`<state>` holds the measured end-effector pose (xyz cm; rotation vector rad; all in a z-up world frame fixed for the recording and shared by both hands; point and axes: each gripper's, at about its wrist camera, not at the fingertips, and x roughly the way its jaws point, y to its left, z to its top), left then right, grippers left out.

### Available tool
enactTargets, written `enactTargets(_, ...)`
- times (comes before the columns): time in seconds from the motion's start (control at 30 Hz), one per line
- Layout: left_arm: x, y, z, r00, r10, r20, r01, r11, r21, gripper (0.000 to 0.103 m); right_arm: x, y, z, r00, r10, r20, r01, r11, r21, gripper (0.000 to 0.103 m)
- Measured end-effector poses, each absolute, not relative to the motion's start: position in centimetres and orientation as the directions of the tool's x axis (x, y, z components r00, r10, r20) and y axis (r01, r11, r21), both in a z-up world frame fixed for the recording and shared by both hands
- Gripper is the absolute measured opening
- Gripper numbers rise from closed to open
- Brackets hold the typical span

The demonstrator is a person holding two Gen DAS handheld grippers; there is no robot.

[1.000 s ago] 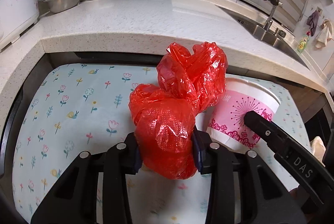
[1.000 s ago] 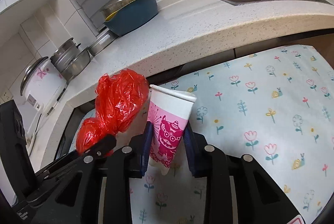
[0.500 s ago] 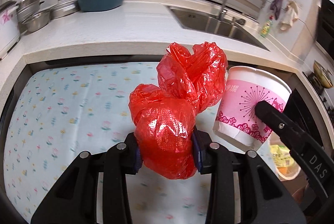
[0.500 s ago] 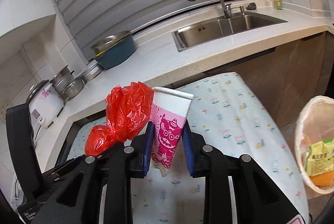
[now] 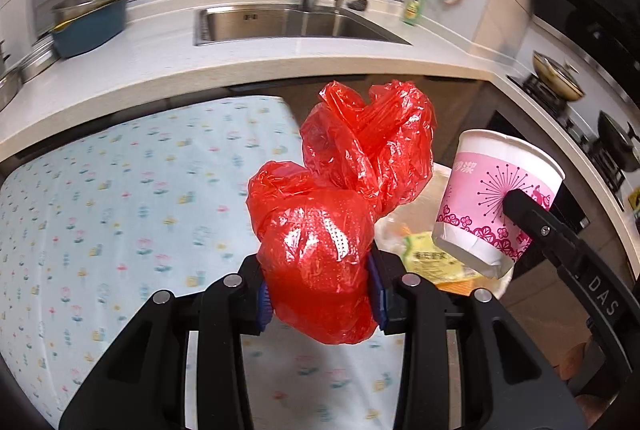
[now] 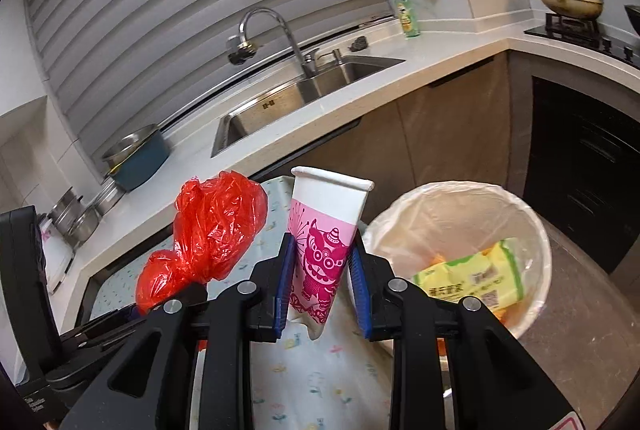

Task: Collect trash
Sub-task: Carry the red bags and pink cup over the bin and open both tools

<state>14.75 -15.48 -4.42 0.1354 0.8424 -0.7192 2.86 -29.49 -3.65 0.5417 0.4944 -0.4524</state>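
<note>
My left gripper (image 5: pixel 320 294) is shut on a crumpled red plastic bag (image 5: pixel 328 230), held above the right edge of the flower-print table (image 5: pixel 120 209). The bag also shows in the right wrist view (image 6: pixel 208 234). My right gripper (image 6: pixel 322 286) is shut on a squashed pink and white paper cup (image 6: pixel 324 250), held in the air just left of the bin. The cup also shows in the left wrist view (image 5: pixel 496 197). A white trash bin with a clear liner (image 6: pixel 532 230) stands on the floor at the right, with a yellow-green packet (image 6: pixel 472 278) inside.
A white counter (image 6: pixel 400 69) with a steel sink (image 6: pixel 280 101) and tap runs behind. A blue basin (image 6: pixel 140 157) and steel pots (image 6: pixel 76 213) stand at its left. A hob with a pan (image 6: pixel 572 1) is at the far right. Dark cabinets stand beyond the bin.
Both grippers have swung right with their loads, from over the table towards the bin. The bin has come into full view under the cup.
</note>
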Motion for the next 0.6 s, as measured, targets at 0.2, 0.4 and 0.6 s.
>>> enactTargets(0.2, 11.8, -20.2, -5.0, 0.39, -0.554, -0.736, 0.687, 0.707, -0.168, 0.036, -1.6, -33.3, -4.4, 0.753, -0.347, -0.559, 0.597, 0.717, 0.359, 0.026)
enactTargets(0.4, 9.6, -24.2, -5.6, 0.356, -0.562, -0.747, 0.732, 0.664, -0.151, 0.037, -4.2, -36.0, -4.8, 0.734, -0.384, -0.56, 0.635, 0.682, 0.364, 0.026)
enactTargets(0.6, 9.1, -26.0, -5.4, 0.378, -0.561, -0.737, 0.739, 0.662, -0.125, 0.052, -5.2, -37.4, -5.0, 0.728, -0.395, -0.561, 0.646, 0.668, 0.37, 0.026)
